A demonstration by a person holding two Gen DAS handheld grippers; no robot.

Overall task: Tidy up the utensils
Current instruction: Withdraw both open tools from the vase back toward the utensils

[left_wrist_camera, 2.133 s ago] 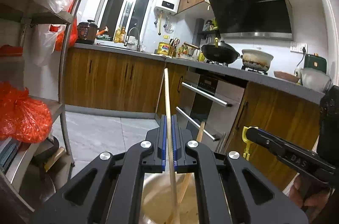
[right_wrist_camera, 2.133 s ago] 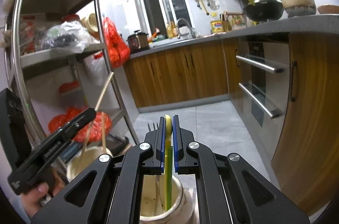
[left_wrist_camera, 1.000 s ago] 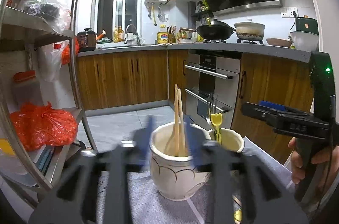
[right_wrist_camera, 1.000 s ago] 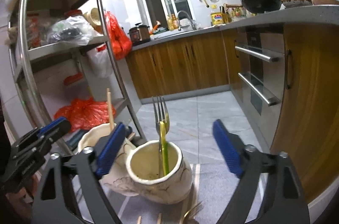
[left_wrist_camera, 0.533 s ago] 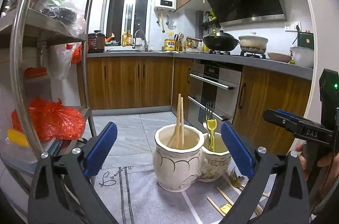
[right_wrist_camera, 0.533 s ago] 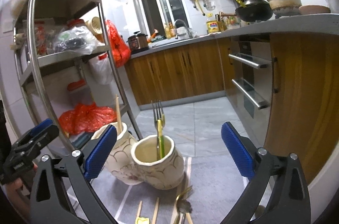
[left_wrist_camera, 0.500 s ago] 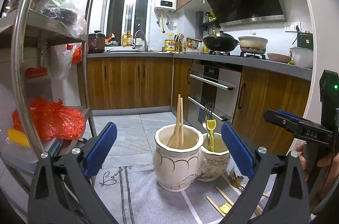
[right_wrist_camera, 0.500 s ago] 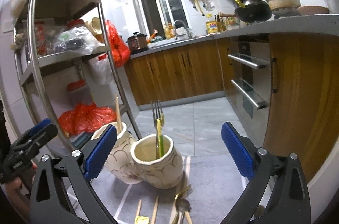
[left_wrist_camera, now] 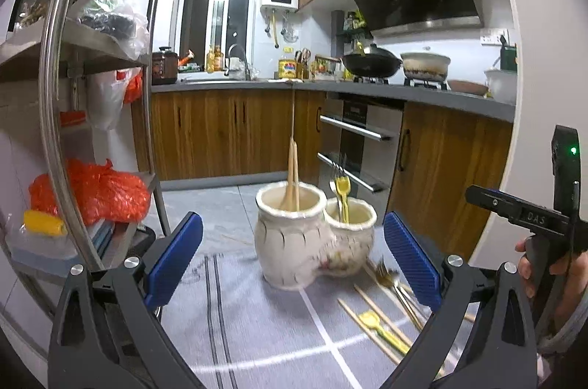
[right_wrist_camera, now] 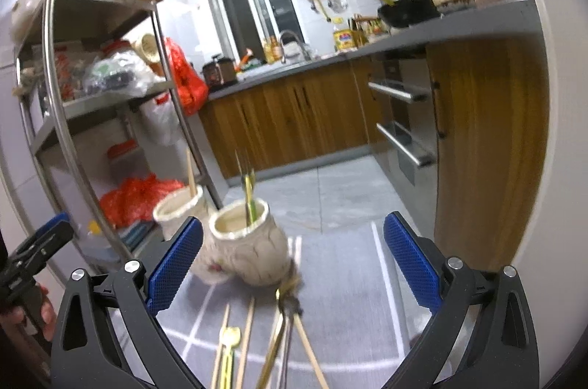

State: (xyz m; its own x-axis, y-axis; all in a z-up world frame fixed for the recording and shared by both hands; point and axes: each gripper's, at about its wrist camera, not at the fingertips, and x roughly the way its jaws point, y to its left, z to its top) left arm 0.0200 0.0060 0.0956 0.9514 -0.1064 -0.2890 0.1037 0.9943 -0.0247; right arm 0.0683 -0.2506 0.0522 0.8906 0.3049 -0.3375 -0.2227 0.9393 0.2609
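Two cream ceramic jars stand touching on a grey mat: the larger jar (left_wrist_camera: 290,234) holds two wooden chopsticks (left_wrist_camera: 293,174), the smaller jar (left_wrist_camera: 351,236) a yellow spoon (left_wrist_camera: 343,190) and a fork (left_wrist_camera: 335,174). Loose utensils (right_wrist_camera: 257,345) lie on the mat (left_wrist_camera: 257,323) just in front of the jars: chopsticks, a yellow spoon, gold-toned cutlery, blurred beyond counting. The left gripper (left_wrist_camera: 293,260) and right gripper (right_wrist_camera: 293,260) both hover with fingers spread wide, holding nothing. Around stand a steel shelf rack (left_wrist_camera: 55,117), wooden cabinets (left_wrist_camera: 220,131) and a built-in oven (left_wrist_camera: 362,139).
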